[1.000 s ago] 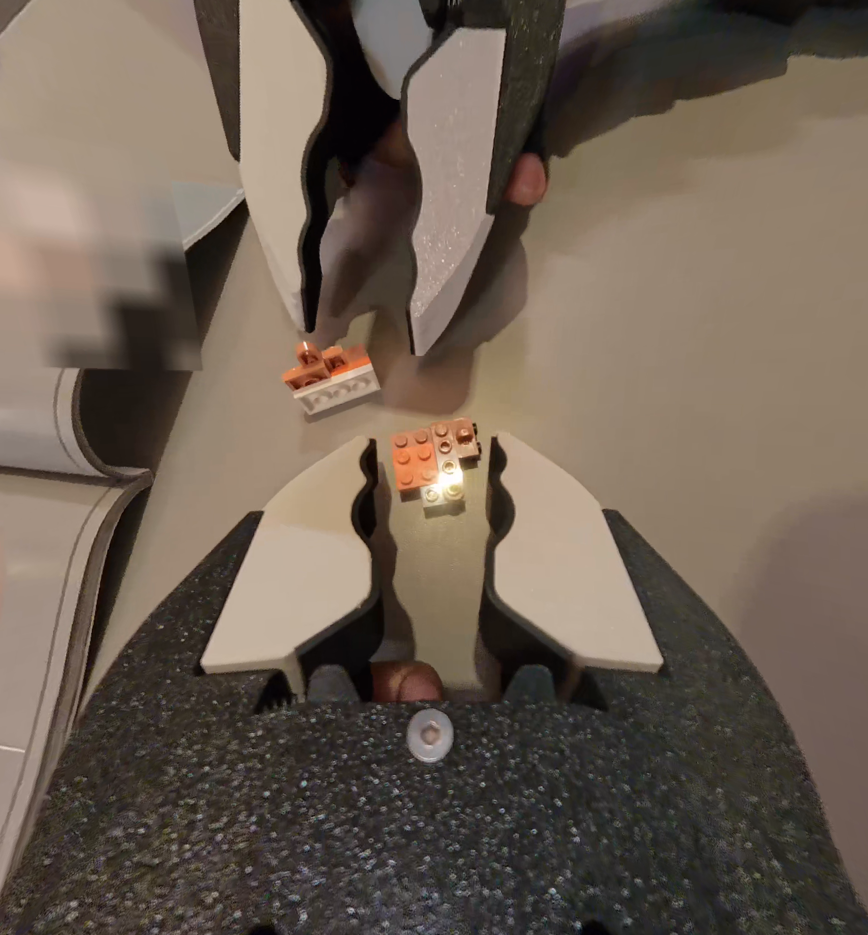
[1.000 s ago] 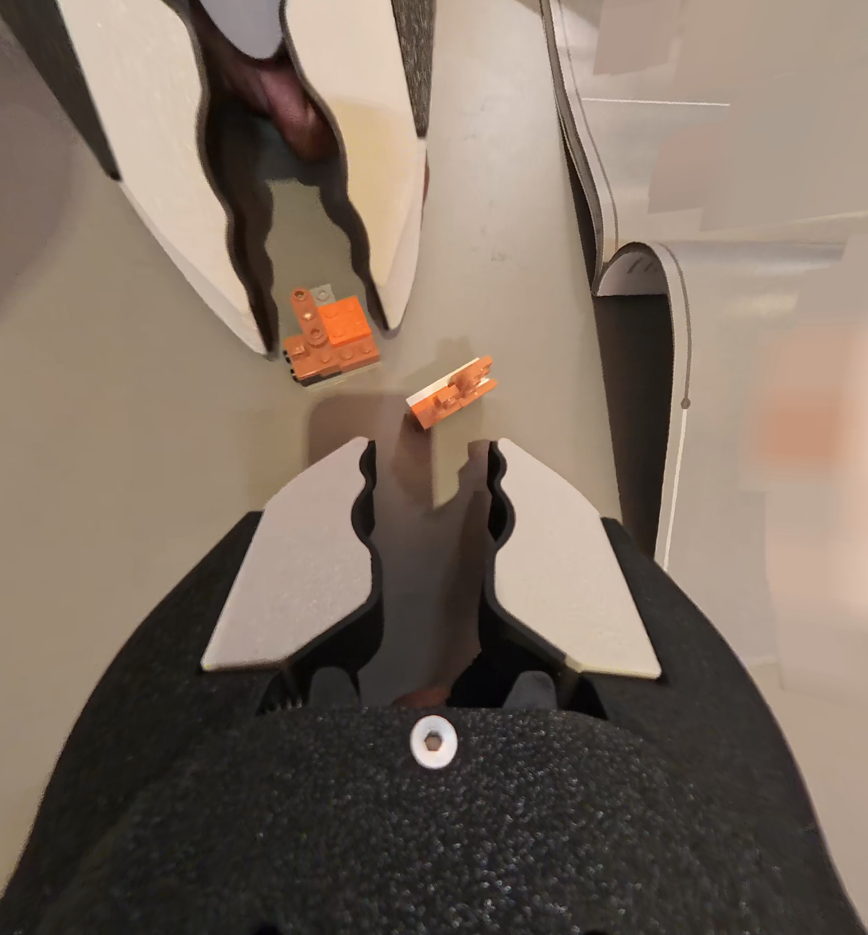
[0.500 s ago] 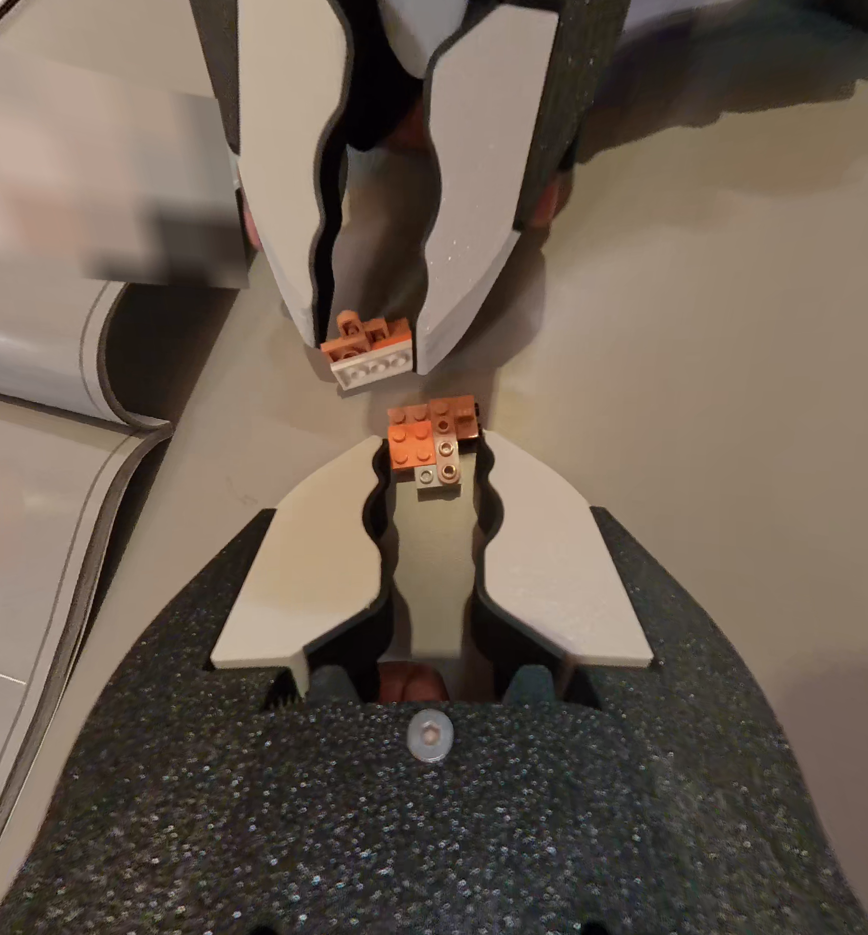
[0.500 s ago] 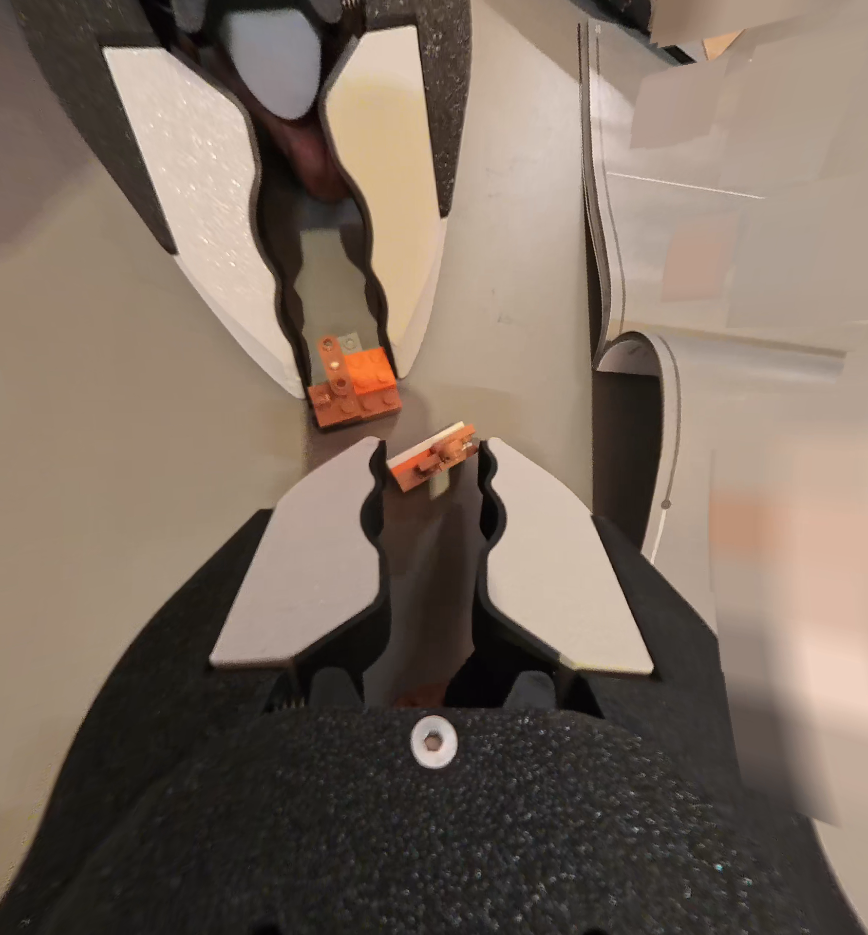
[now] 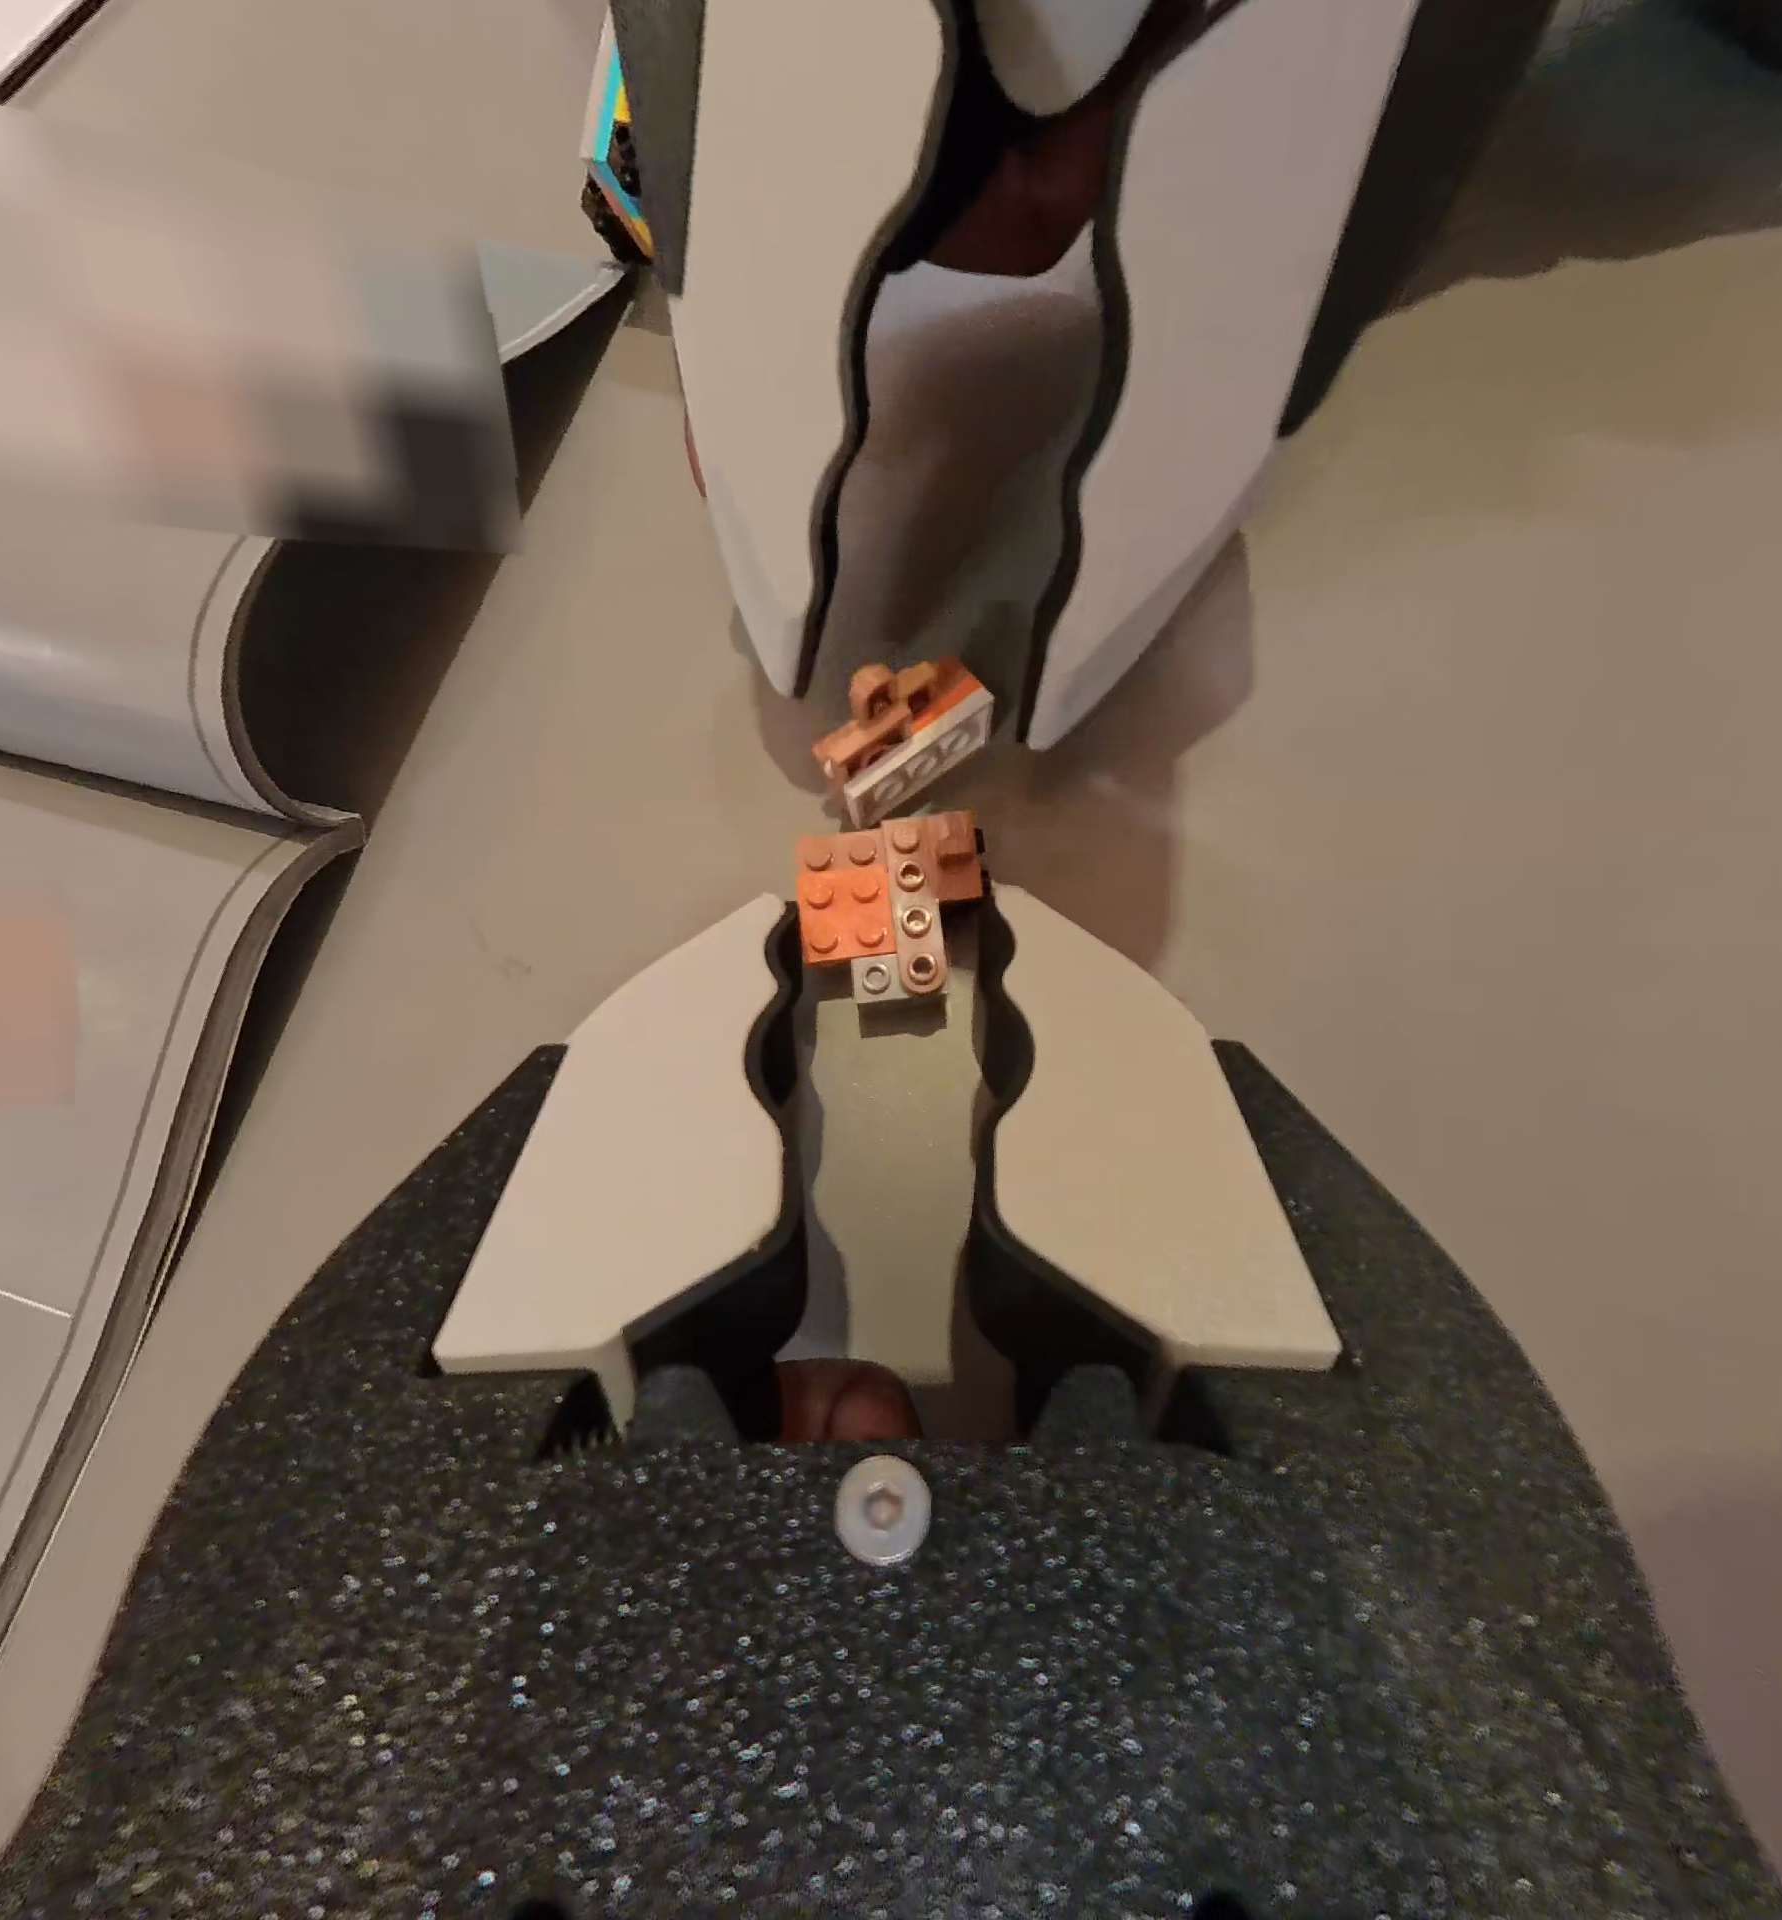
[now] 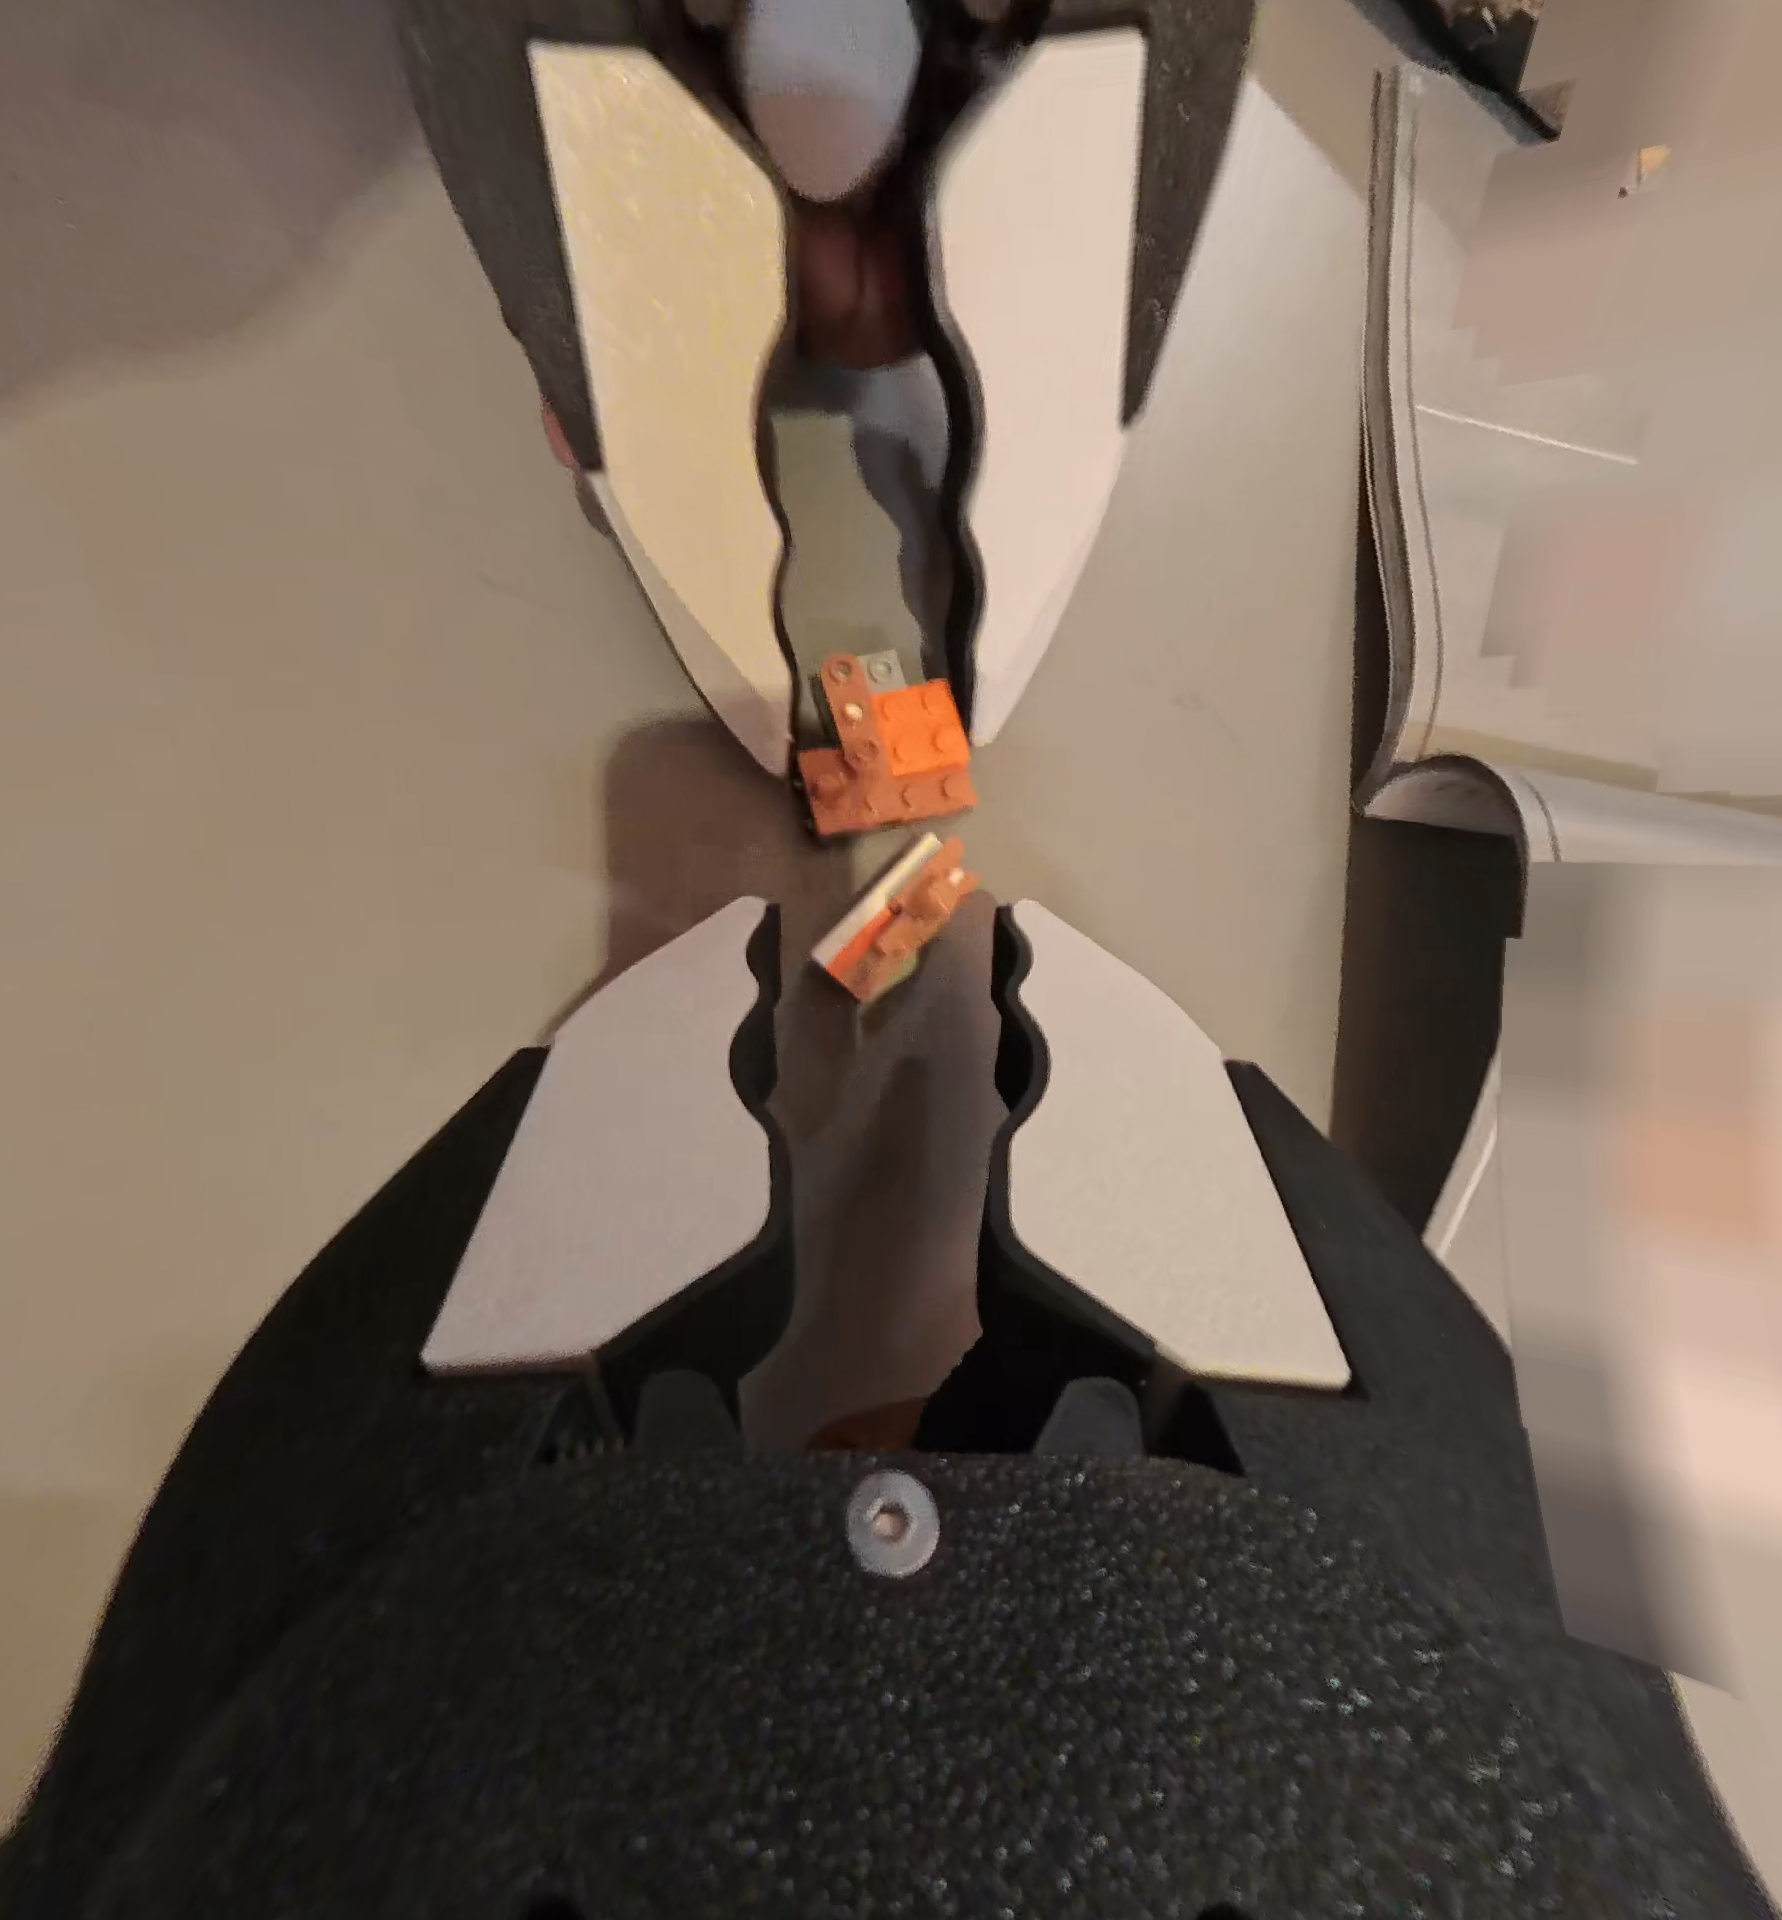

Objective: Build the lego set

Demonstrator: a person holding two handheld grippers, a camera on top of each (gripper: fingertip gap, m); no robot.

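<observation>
An orange, brown and grey brick assembly (image 5: 871,909) lies on the beige table between the tips of my left gripper (image 5: 887,920), whose jaws are closed against its sides. It also shows in the right wrist view (image 6: 892,748), held by the left gripper (image 6: 876,743) opposite. A small orange-and-white piece (image 6: 892,920) lies tilted between the tips of my right gripper (image 6: 887,914), which is open with a gap on both sides. In the left wrist view this piece (image 5: 908,743) sits just beyond the assembly, under the right gripper (image 5: 913,707).
An open instruction booklet (image 5: 139,935) lies on the table to the left, seen at the right in the right wrist view (image 6: 1406,520). A colourful box edge (image 5: 617,177) shows behind the right gripper. Both grippers' tips are close together, under 4 cm apart.
Both grippers moved toward each other. The left jaws narrowed onto the orange assembly. The right gripper came around the small piece, which turned and now lies closer to the assembly.
</observation>
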